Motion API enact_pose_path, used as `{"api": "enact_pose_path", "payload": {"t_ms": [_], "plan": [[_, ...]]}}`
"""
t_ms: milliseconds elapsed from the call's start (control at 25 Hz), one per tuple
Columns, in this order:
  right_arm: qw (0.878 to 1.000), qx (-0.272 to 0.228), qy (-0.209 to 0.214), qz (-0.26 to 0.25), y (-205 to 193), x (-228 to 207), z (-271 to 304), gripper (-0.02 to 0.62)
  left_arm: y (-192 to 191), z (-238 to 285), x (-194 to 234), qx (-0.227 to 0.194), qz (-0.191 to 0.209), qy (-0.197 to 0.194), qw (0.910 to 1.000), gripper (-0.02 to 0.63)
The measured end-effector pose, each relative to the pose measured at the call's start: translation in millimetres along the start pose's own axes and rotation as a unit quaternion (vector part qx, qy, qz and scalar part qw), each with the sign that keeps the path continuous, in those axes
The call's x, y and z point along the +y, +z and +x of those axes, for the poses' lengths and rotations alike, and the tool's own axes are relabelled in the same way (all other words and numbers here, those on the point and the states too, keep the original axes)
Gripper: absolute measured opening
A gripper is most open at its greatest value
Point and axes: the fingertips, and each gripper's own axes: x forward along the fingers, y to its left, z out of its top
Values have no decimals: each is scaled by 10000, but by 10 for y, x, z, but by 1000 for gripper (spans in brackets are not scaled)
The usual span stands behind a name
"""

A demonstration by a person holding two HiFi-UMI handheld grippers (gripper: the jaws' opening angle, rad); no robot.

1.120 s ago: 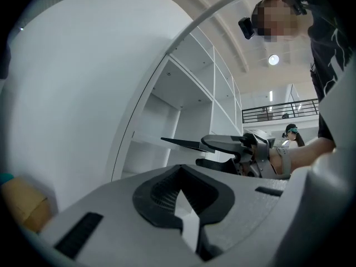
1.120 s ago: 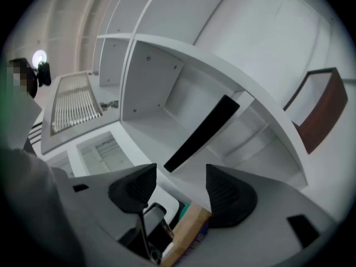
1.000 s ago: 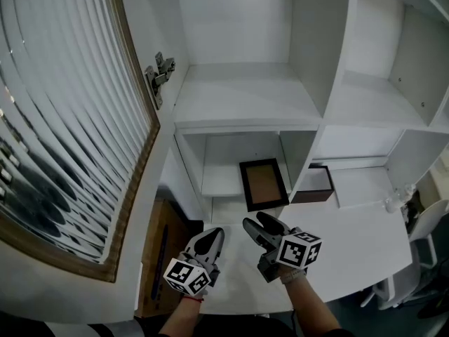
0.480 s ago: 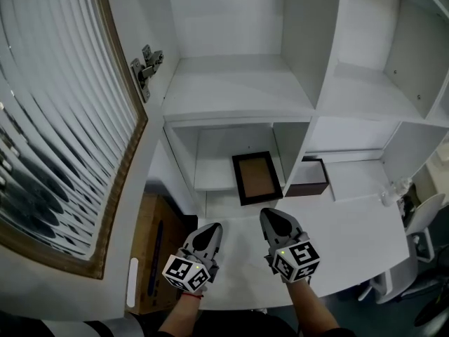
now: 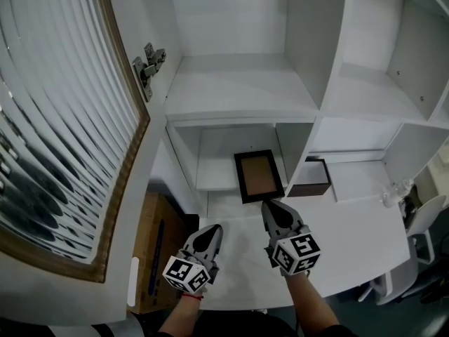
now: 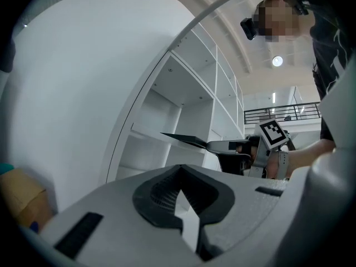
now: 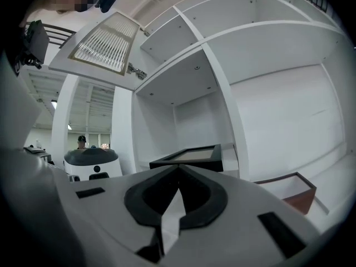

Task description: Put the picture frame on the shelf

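- The white shelf unit (image 5: 317,114) is filling the head view, its compartments mostly bare.
- A cabinet door (image 5: 63,118) with ribbed glass and a wood-coloured rim is hanging open on the left.
- The white table (image 5: 351,237) is running under the shelf's lower compartments.
- A cardboard box (image 5: 160,251) is sitting low beside the table, at left.
- The picture frame (image 5: 259,176) is lying flat at the mouth of the lower left compartment.
- A brown box (image 5: 311,180) is sitting just right of the frame.
- The right gripper (image 5: 270,207) is pointing at the frame's near edge, jaws pressed together on nothing.
- The left gripper (image 5: 212,230) is hovering over the table, jaws together and empty.
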Motion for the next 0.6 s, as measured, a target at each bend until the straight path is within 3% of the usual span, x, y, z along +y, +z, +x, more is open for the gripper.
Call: {"api": "enact_pose_path", "payload": {"t_ms": [600], "plan": [[9998,9,-118,184,41,-102,283,5,13,-92,133,28,-7,160,9999,3]]}}
